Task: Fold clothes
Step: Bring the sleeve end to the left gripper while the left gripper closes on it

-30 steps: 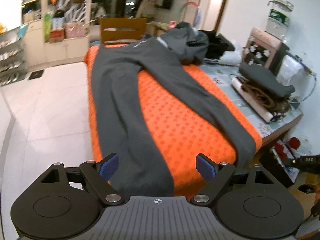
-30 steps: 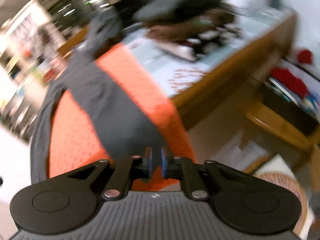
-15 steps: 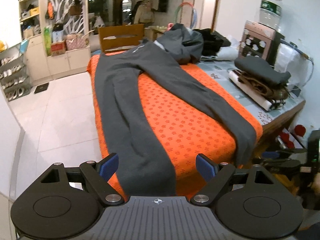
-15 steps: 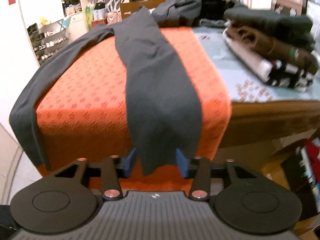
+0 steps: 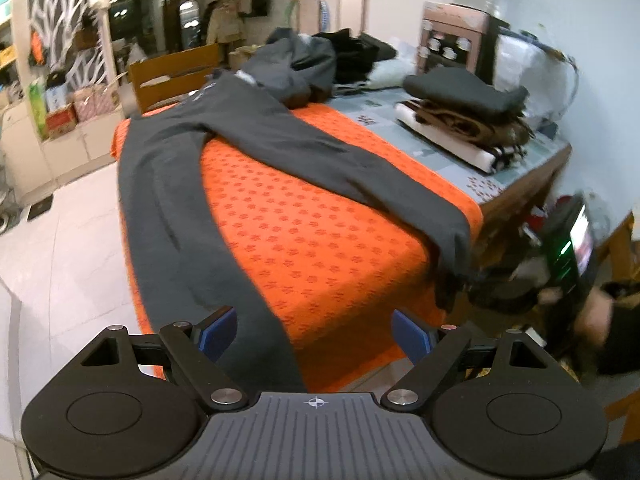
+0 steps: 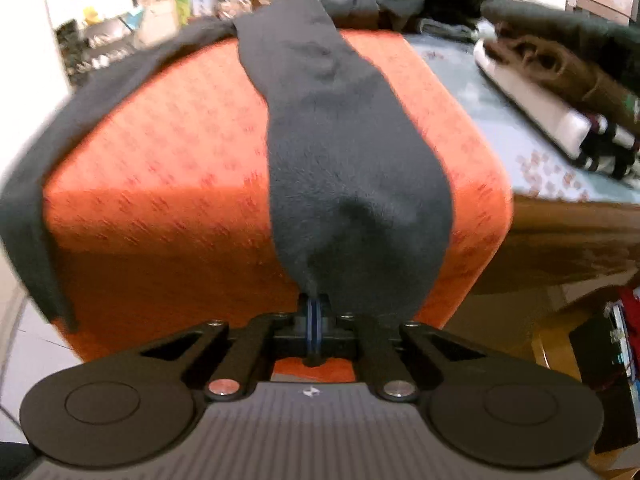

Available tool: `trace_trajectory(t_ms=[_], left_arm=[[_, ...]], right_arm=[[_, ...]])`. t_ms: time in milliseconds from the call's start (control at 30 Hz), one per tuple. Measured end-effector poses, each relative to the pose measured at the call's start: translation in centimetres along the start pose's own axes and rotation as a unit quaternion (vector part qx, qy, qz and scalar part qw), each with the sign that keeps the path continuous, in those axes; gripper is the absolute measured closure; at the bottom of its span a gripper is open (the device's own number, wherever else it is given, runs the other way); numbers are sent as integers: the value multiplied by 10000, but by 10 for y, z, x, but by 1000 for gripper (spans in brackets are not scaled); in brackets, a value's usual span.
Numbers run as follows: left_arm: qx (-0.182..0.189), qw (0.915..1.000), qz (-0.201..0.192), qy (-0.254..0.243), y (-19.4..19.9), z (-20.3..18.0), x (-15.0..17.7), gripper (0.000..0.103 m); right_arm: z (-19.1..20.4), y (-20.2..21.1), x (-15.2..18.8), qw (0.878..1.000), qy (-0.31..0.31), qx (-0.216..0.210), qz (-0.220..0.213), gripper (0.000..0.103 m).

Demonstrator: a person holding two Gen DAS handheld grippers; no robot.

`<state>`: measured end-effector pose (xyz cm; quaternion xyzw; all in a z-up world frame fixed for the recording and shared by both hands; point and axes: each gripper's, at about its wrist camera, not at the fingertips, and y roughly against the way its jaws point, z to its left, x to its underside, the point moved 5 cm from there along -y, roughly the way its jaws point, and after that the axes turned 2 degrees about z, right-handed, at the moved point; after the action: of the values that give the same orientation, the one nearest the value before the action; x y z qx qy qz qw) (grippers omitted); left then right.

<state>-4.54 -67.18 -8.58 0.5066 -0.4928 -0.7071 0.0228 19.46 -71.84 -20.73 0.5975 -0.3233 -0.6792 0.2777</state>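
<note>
1. Dark grey trousers (image 5: 248, 136) are lying spread flat ahead of the left gripper (image 5: 312, 334), legs splayed in a V.
2. One leg (image 5: 188, 264) is running between that gripper's wide-apart fingers, its cuff draping over the near edge.
3. The other leg (image 6: 352, 160) is stretching straight ahead of the right gripper (image 6: 314, 320), whose fingers are pinching its hanging cuff.

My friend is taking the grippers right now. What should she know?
Right gripper: fingers shut on the hem of one leg of the dark grey trousers, at the near edge of the orange cloth.
Left gripper: open, the other leg's hem between its fingers, not gripped.
The trousers lie flat, legs spread apart. A folded pile sits on the table's right side.
Done: one hem gripped.
Left: grip the other hem, then fold.
</note>
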Motion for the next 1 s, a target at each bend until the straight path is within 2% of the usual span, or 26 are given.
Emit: trace_trajectory(t_ms=[133, 267, 400, 533, 600, 667, 900, 1000], left_arm=[[260, 9993, -65, -274, -14, -40, -1, 18], [622, 9968, -106, -495, -30, -86, -5, 24], [791, 9924, -185, -929, -42, -127, -11, 29], [942, 9907, -328, -929, -44, -150, -24, 34], [849, 9913, -373, -931, -46, -157, -28, 43], [709, 9927, -372, -903, -48, -159, -31, 58], [514, 9959, -316, -675, -49, -154, -30, 74], [430, 9954, -479, -704, -45, -154, -32, 75]], right_arm=[[-9, 54, -21, 9979, -52, -645, -102, 100], [-18, 93, -45, 9929, -120, -1173, -157, 101], [-30, 114, -65, 9840, -549, -1687, -143, 101], [-37, 118, -75, 9727, -982, -2104, -24, 101], [-38, 118, -77, 9698, -1074, -2189, 31, 101], [-39, 119, -79, 9683, -1105, -2240, 59, 101], [-38, 118, -82, 9663, -1129, -2309, 112, 101], [-39, 117, -82, 9666, -1122, -2300, 143, 101]])
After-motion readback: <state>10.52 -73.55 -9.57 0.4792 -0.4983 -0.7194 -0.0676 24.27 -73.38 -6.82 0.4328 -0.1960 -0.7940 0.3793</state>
